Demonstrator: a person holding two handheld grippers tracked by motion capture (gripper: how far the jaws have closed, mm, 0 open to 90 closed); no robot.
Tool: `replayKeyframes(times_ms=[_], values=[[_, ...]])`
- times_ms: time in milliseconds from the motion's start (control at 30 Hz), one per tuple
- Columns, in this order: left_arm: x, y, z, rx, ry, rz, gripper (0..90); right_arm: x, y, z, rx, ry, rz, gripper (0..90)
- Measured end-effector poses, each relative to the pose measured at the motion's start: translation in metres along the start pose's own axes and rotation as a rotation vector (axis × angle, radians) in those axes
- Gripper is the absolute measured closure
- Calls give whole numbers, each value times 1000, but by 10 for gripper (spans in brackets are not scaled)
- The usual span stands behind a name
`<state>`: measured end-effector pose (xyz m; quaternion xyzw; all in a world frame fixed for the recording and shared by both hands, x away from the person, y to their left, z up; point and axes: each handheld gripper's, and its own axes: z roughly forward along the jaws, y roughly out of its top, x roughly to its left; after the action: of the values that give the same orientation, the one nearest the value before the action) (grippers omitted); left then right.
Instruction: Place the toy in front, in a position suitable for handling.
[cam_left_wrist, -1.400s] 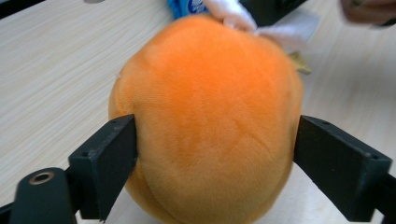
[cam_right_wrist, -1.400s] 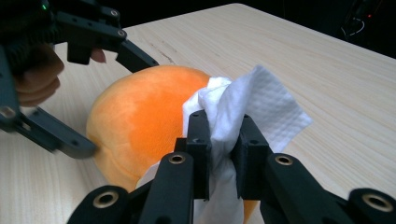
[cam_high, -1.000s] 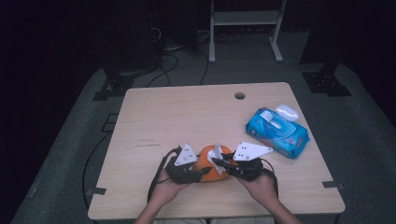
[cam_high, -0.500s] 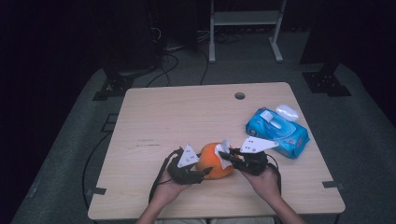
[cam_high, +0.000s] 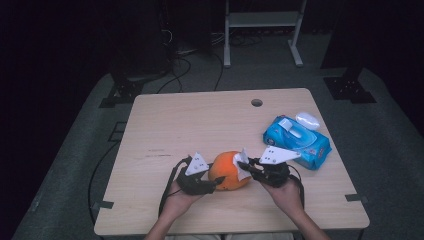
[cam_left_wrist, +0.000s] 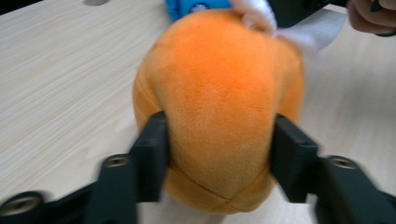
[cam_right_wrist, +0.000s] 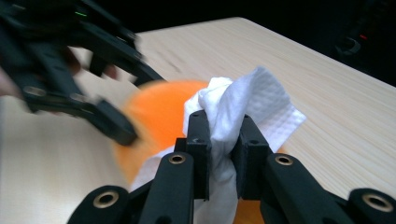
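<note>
Steady the orange plush ball (cam_high: 229, 170) near the table's (cam_high: 200, 120) 6 o'clock edge with the left gripper (cam_left_wrist: 217, 154), jaws just widened yet flanking it. Rub lightly with the white wipe (cam_right_wrist: 236, 109) pinched in the right gripper (cam_right_wrist: 223, 154) at the ball's 3 o'clock.

High view looks down on the table (cam_high: 165, 125); both gripper views close in on the orange plush (cam_left_wrist: 219, 93).

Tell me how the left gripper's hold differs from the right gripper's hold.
The left gripper has its jaws set wide on either side of the orange plush ball and has just been opening; the right gripper has its jaws close together, pinching a bunched white wipe. The left one's load is bulky and round, the right one's thin and crumpled. Both meet at the ball.
</note>
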<state>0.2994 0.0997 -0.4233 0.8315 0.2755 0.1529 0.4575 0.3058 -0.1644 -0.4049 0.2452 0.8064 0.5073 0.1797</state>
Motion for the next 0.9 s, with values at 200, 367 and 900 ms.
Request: replayKeyframes(times_ms=[200, 367, 900], values=[[-10, 2, 3, 30, 39, 73, 366, 8, 2, 6, 0, -5, -10, 777], [4, -2, -1, 24, 8, 0, 460, 31, 6, 9, -8, 54, -77, 777], [-6, 3, -1, 6, -4, 35, 487, 32, 9, 11, -17, 69, -66, 777]])
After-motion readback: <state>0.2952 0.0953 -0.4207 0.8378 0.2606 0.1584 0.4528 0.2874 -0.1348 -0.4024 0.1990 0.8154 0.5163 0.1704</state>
